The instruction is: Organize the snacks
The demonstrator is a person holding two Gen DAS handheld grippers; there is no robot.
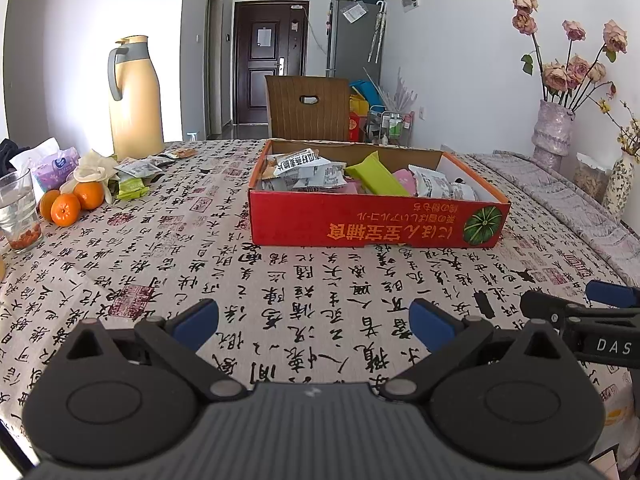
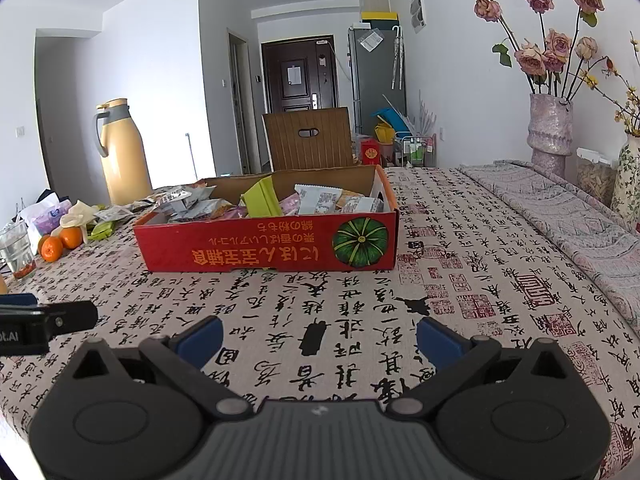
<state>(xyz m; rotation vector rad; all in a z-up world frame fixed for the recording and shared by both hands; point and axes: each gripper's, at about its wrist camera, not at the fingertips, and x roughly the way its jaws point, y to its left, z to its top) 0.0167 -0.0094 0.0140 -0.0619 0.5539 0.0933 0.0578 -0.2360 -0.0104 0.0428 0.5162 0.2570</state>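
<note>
On the table ahead, the red box [image 1: 376,224] sits well apart from both of my tools, already heaped with snack packets [image 1: 320,172]; a few loose packets [image 1: 134,174] lie beyond it to my left, beside the oranges [image 1: 66,208] and near the thermos [image 1: 134,96]. I judge these packets light, soft and crinkly, probably slippery film over brittle contents, so I would pinch a sealed edge or flat end rather than squeeze the middle. The green packet [image 2: 262,200] stands tilted in the box and offers an easy upper edge. My left gripper [image 1: 314,324] hangs low over the patterned cloth [image 1: 320,280], jaws spread wide and empty, pointing at the box. My right gripper [image 2: 320,336] matches it, level, jaws wide, nothing held, just beside the left.
</note>
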